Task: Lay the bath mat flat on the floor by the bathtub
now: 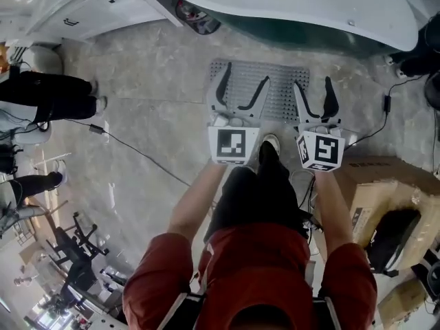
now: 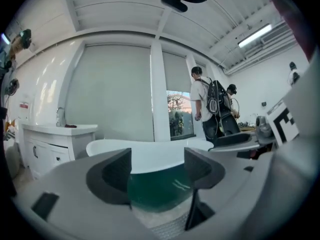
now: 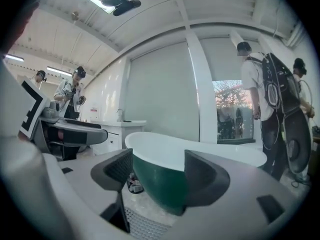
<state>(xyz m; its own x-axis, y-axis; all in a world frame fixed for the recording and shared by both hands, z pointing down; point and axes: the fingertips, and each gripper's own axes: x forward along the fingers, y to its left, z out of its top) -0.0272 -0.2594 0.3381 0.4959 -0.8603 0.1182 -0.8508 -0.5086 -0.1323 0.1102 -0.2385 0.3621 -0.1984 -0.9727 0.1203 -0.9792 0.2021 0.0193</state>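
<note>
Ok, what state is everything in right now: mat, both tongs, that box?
Mat: spread flat on floor beside tub.
Left tongs: open, empty, over mat.
Right tongs: open, empty, over mat.
Box: top open, black thing inside.
</note>
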